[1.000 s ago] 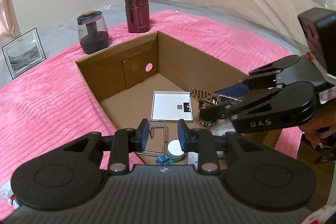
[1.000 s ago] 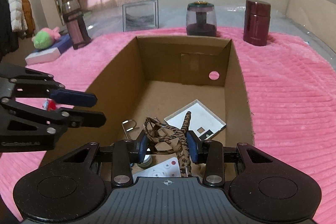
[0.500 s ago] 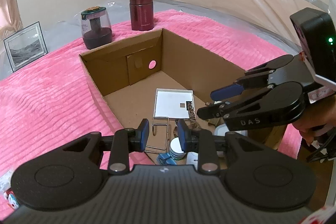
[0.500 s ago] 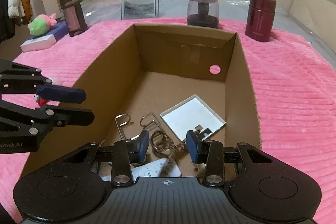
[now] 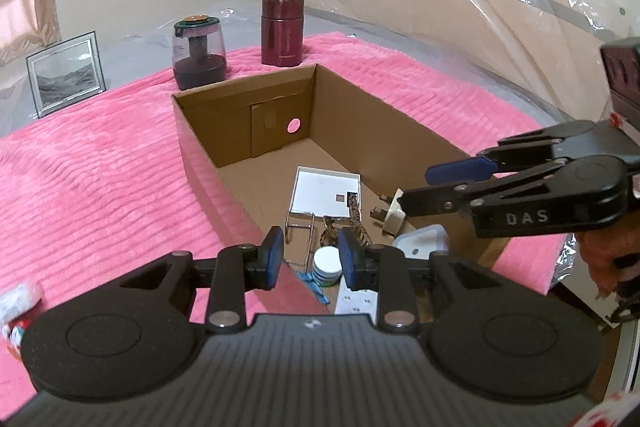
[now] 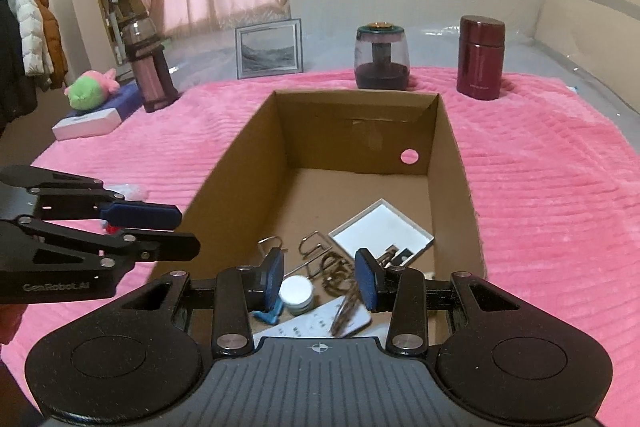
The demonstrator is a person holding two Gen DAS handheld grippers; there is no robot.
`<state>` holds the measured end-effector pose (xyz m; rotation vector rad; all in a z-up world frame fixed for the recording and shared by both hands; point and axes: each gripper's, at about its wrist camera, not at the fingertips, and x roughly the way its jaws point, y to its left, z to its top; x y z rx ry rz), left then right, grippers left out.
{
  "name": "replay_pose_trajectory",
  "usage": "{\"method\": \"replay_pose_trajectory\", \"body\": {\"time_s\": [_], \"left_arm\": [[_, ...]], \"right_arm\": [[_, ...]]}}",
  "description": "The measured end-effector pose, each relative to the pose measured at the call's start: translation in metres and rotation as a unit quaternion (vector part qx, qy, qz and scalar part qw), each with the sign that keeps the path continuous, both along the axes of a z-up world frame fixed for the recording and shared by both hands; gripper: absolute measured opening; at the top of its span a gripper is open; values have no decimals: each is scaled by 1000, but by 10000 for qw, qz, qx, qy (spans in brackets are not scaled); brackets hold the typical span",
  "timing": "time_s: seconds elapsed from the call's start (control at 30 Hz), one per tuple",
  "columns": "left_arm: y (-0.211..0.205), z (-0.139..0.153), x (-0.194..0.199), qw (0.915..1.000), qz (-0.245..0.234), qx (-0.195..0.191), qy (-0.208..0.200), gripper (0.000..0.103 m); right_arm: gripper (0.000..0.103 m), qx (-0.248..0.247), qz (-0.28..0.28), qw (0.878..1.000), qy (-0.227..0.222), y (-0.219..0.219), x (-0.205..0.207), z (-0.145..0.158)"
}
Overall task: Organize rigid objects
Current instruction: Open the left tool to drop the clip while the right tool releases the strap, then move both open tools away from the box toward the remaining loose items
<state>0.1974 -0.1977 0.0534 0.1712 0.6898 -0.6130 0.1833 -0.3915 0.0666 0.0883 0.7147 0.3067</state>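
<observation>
Since one second ago, the patterned strap (image 6: 340,275) has left the right tongs (image 6: 320,279) and now lies on the floor of the cardboard box (image 6: 452,163); we see both tongs drawn back toward the box's near end. Right tongs: jaws narrowly apart, nothing between the pads, with the strap below and just beyond the tips. Left tongs (image 5: 310,257): jaws likewise narrowly apart and empty, held over the near left edge of the box.

Near zone, at the box's near end: a white remote (image 6: 316,323) with the strap's end across it, a round white tin (image 6: 296,293) and a small blue clip (image 6: 268,315) beside it. In the left wrist view, a white plug (image 5: 390,213) and a white plastic piece (image 5: 420,241) lie near the right wall, below the right tongs.

Middle zone: two wire hooks (image 6: 312,247) and a shallow white tray (image 6: 380,233) rest on the box floor, the strap touching the tray's near edge. Far half of the box floor is bare cardboard.

Far zone: we note, standing on the bed beyond the pink blanket (image 6: 552,187) that carries the box, a dark red flask (image 6: 480,57), a clear-walled grinder (image 6: 382,57), a framed picture (image 6: 270,47) and a dark pink lamp-like piece (image 6: 150,67).
</observation>
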Motion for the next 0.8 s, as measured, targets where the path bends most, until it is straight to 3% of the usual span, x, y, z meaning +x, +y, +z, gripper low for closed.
{"method": "replay_pose_trajectory", "body": {"time_s": [0.37,0.8], "left_arm": [[30,6,-38,9995,242,-208,17,26],[87,12,-70,9958,838,-381,-15,33]], "right_arm": [[36,55,-73,9999,-77,31,-49,14],[36,105,88,9998,-115,69,-72,19]]}}
